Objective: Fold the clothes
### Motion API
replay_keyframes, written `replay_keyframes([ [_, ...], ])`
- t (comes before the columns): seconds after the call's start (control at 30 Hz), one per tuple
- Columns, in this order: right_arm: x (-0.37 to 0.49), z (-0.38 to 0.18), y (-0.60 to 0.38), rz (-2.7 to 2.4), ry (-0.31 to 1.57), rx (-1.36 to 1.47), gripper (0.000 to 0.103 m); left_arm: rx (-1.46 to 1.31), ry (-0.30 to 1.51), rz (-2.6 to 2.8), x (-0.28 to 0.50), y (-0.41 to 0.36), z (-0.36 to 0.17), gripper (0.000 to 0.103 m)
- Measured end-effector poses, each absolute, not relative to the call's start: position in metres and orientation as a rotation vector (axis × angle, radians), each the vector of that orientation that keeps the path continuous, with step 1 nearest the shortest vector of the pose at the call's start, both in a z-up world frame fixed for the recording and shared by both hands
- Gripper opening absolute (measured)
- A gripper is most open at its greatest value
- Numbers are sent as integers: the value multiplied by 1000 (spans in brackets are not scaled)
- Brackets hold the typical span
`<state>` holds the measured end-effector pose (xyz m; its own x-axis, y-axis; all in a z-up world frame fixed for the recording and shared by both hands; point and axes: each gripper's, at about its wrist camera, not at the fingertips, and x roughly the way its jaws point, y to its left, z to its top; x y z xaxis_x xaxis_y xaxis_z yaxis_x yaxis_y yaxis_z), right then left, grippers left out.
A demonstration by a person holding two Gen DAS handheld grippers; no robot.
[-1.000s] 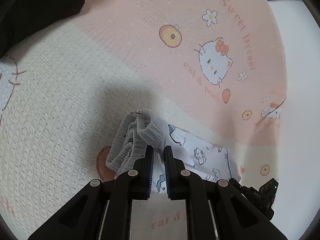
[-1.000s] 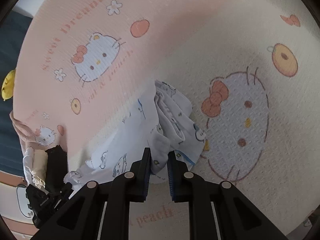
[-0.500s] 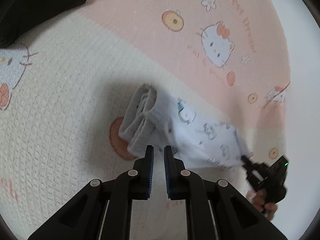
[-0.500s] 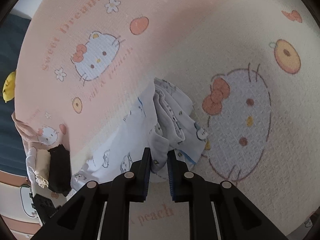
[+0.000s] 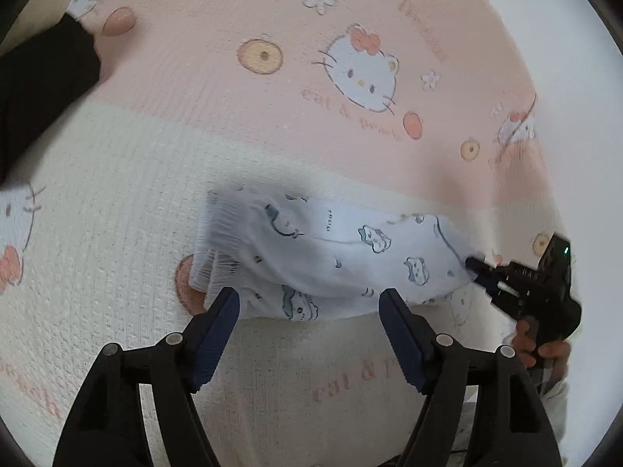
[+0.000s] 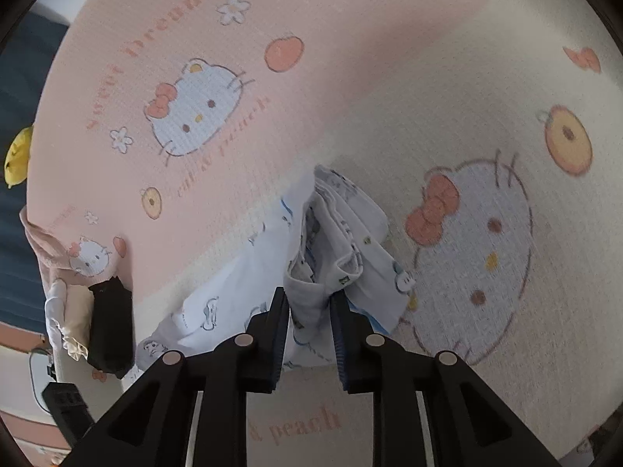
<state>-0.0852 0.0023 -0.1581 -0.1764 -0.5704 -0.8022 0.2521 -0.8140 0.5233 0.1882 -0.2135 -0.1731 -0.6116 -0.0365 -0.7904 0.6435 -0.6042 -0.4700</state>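
A small white garment with blue cartoon prints (image 5: 331, 257) lies stretched across the cream part of a Hello Kitty blanket (image 5: 117, 202); its ribbed waistband is at the left end. My left gripper (image 5: 309, 299) is open and empty, just in front of the garment's near edge. In the left wrist view my right gripper (image 5: 473, 268) pinches the garment's right end. In the right wrist view the right gripper (image 6: 309, 299) is shut on bunched folds of the garment (image 6: 342, 249).
A black garment (image 5: 35, 89) lies at the far left of the blanket. A pile of folded black and cream clothes (image 6: 97, 311) sits at the blanket's edge in the right wrist view. A yellow object (image 6: 17, 151) lies beyond the blanket.
My left gripper let go of the waistband, opened wide and backed off. The garment went from bunched to stretched flat. The right gripper kept its hold.
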Motion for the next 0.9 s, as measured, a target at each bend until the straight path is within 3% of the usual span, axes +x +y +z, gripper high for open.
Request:
replay_keyframes([
  [0.07,-87,-155,-1,-2055,-317,1544,20,1111,1041,-2230,186,-209,-173,73],
  [0.27,-89,-142,2,-2075,-299,1493,18,1177,541,-2345,153,-176,-153,73],
  [0.33,-90,-139,5,-2074,-317,1487,17,1208,451,-2383,140,-169,-151,73],
  [0.67,-79,-146,30,-2098,-345,1592,11,1302,317,-2416,100,-157,-158,73],
  [0.9,-74,-154,45,-2022,-518,1584,14,1331,237,-2468,84,-138,-163,73],
])
